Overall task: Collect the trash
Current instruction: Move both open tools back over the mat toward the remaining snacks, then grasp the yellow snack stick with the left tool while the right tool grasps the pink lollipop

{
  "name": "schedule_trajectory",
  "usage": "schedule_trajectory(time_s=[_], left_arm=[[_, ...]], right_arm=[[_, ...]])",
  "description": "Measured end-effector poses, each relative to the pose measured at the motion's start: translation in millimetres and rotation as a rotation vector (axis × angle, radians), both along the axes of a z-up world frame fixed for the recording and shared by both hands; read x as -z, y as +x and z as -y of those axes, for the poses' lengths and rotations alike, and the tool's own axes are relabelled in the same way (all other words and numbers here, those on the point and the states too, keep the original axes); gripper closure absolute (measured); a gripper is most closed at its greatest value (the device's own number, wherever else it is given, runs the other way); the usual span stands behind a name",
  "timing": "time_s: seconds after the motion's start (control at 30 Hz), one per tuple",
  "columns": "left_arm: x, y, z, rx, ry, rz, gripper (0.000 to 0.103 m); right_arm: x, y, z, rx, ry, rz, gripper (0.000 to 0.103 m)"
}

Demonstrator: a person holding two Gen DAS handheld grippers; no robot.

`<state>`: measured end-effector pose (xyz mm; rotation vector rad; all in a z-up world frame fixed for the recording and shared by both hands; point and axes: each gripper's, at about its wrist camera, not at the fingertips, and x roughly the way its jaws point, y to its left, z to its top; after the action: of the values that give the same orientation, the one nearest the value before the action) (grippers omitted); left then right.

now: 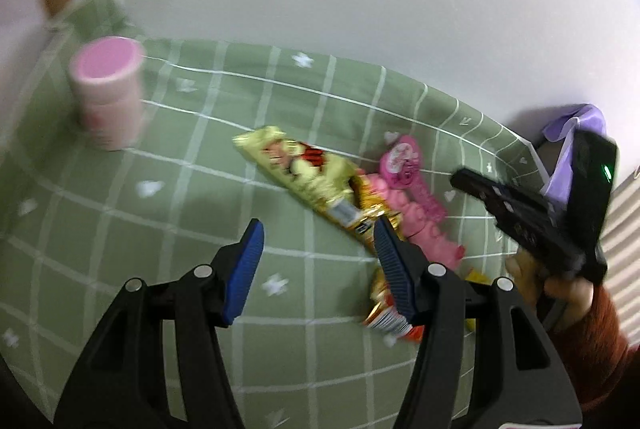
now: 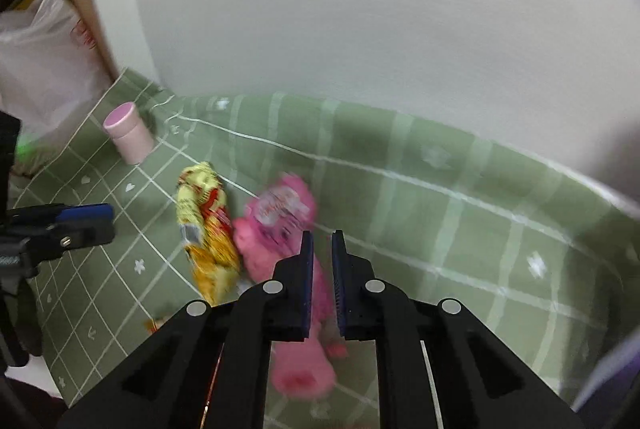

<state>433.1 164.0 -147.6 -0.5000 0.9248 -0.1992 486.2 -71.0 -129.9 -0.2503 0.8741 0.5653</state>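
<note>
Several wrappers lie in a cluster on the green checked cloth [image 1: 160, 213]: a yellow one [image 1: 304, 173] [image 2: 200, 189], a gold-orange one [image 1: 370, 215] [image 2: 214, 261] and a pink one [image 1: 404, 165] [image 2: 280, 213]. An orange and white wrapper [image 1: 388, 317] lies partly under my left gripper's right finger. My left gripper [image 1: 319, 225] hovers open over bare cloth just left of the cluster, with nothing between its blue pads. My right gripper [image 2: 322, 235] hangs over the pink wrapper with its jaws almost together. Pink shows through the slit, but no wrapper looks lifted.
A pink capped cylinder [image 1: 108, 89] [image 2: 128, 133] stands at the cloth's far left. A white wall runs behind the cloth. A purple bag [image 1: 576, 125] sits at the right edge, and a white plastic bag [image 2: 40, 61] lies beyond the left end. A hand in a rust sleeve [image 1: 592, 333] holds the right gripper.
</note>
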Motion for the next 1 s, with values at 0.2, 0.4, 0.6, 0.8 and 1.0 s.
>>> schedule_trajectory(time_s=[0.2,0.4,0.6,0.8,1.0], left_arm=[[9,46,22,-0.003,0.009,-0.037,0.047],[8,61,41,0.038,0.162,-0.038,0.047],[7,32,14,0.023,0.152,-0.037,0.047],[1,-9,-23,-0.038,0.094,-0.027,0.047],[2,-33,-32,-0.028,0.072,-0.007,0.047]], right_arm=[[0,-26,43,0.072,0.056,0.0,0.092],[-6,-33,55,0.028,0.185,-0.012,0.043],[3,-21,-6,-0.054,0.077,0.038,0.043],[23,-7,-67,-0.085,-0.044,0.09,0.043],[38,6,-92,-0.068,-0.096,0.06,0.058]])
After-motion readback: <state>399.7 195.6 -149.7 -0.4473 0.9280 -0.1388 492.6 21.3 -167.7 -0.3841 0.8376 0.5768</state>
